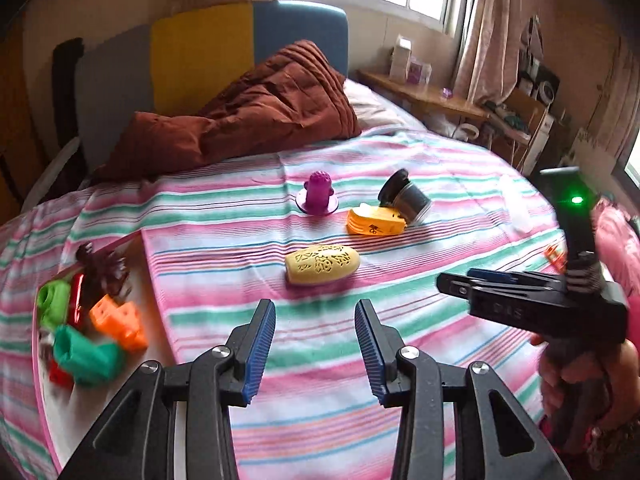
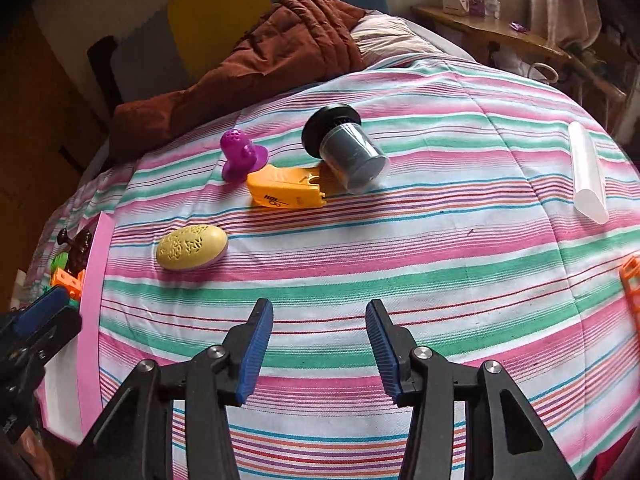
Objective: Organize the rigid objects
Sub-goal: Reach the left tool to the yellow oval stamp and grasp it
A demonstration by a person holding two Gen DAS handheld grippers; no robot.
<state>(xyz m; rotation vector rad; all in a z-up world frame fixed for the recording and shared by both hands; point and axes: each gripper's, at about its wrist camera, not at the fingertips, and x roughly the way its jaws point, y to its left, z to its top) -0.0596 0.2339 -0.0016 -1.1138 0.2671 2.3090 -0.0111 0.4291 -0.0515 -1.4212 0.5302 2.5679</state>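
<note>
Striped bedspread [image 2: 440,248] carries a yellow egg-shaped case [image 2: 191,247], ahead and left of the right gripper [image 2: 319,350], jaws apart, empty. Left gripper [image 1: 315,350] likewise empty; the case lies just ahead.

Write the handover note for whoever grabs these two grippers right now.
Left gripper: open, nothing between the fingers, over the striped bedspread.
Right gripper: open and empty too.
Done: several small plastic pieces, including an orange block and green pieces, lie in the pink-rimmed tray at the left of the bed.
Left on the bedspread: yellow oval piece, purple knobbed piece, orange-yellow clip-like piece touching the tipped grey cylinder with black cap, translucent white tube far right, and an orange piece at the right edge.
</note>
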